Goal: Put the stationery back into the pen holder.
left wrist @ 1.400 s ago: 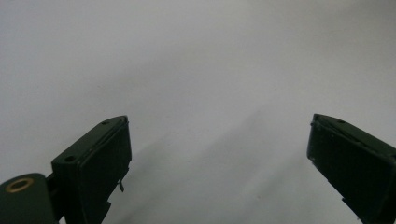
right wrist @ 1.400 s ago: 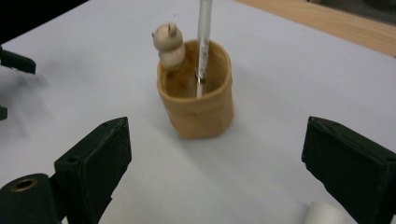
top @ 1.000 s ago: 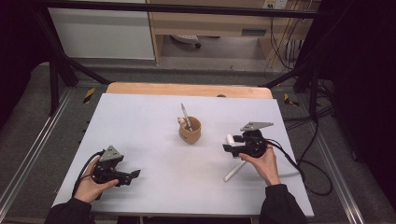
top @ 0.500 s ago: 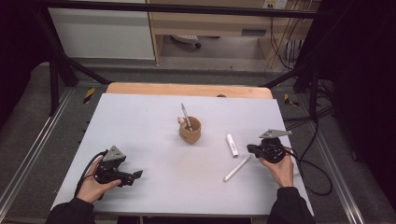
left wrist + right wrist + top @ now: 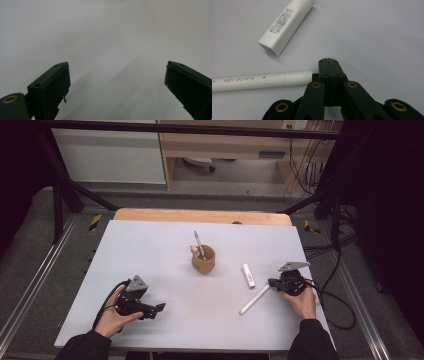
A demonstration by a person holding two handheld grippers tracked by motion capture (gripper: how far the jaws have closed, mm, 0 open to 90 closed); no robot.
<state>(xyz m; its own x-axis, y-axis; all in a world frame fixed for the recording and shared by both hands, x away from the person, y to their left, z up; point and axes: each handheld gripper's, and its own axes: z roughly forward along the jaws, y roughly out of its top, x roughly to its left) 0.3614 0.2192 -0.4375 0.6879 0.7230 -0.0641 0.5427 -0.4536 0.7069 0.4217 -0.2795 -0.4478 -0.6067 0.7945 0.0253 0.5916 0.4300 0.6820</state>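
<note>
My right gripper rests low at the table's right side, its jaws shut flat against each other with nothing between them. A long white pen marked "KEY POINTS" lies on the table with its end against the left side of those jaws. A short white tube with printed text lies just beyond it. A brown cup at the table's middle holds an upright pen. My left gripper is near the front left, open over bare table.
The grey tabletop has a wooden strip along its far edge. Cables trail off the right side. Metal frame rails run along both sides.
My right gripper drew back to the right and sank, away from the white tube, which now lies apart from it. My left gripper shifted slightly to the right.
</note>
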